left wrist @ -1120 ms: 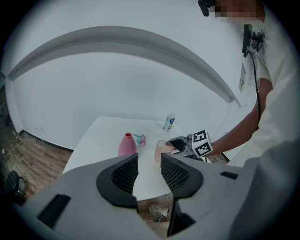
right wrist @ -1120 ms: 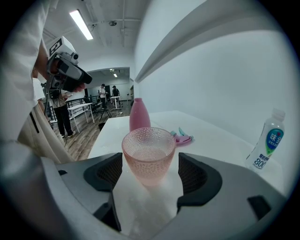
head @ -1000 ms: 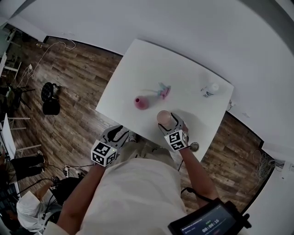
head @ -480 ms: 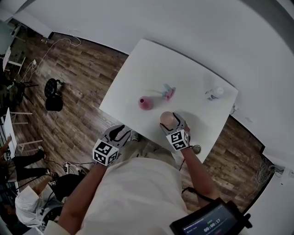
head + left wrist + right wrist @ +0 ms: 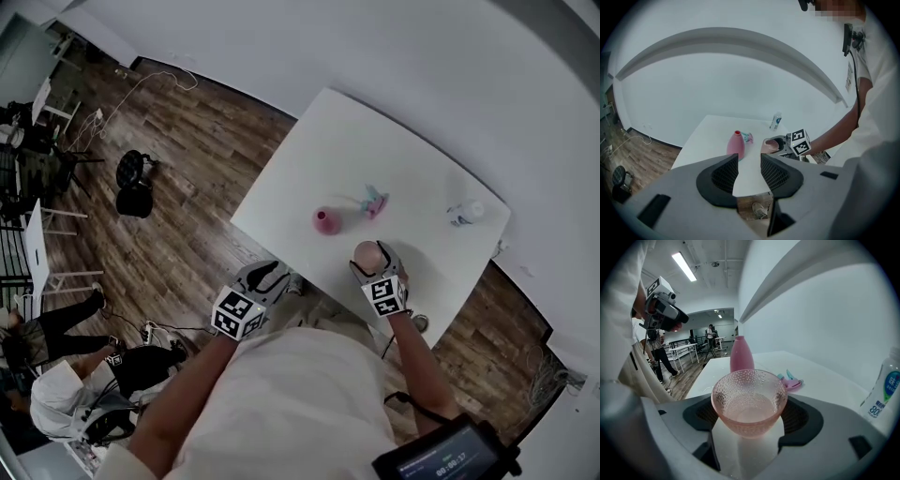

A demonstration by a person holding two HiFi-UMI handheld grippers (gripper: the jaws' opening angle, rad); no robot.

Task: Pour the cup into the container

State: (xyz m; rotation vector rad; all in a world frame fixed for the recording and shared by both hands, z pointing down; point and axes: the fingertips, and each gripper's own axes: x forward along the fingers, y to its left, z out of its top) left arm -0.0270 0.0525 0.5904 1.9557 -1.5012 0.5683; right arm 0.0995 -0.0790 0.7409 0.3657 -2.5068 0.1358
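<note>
On the white table (image 5: 412,178) the pink narrow-necked container (image 5: 741,355) is stood upright, its mouth open to receive. Near the front edge the dimpled pink cup (image 5: 749,401) is clamped upright by the right gripper (image 5: 377,269) — held level, seemingly for the shallow liquid inside. The left gripper (image 5: 749,171) is held off-table, jaws apart, empty.

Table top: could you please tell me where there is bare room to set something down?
The far half of the table, beyond the pink vase and the pink-and-teal clip, is bare. So is the strip between the clip and the small bottle. It is tightest at the near edge, around the vase, the clip and the cup in the right gripper.
</note>
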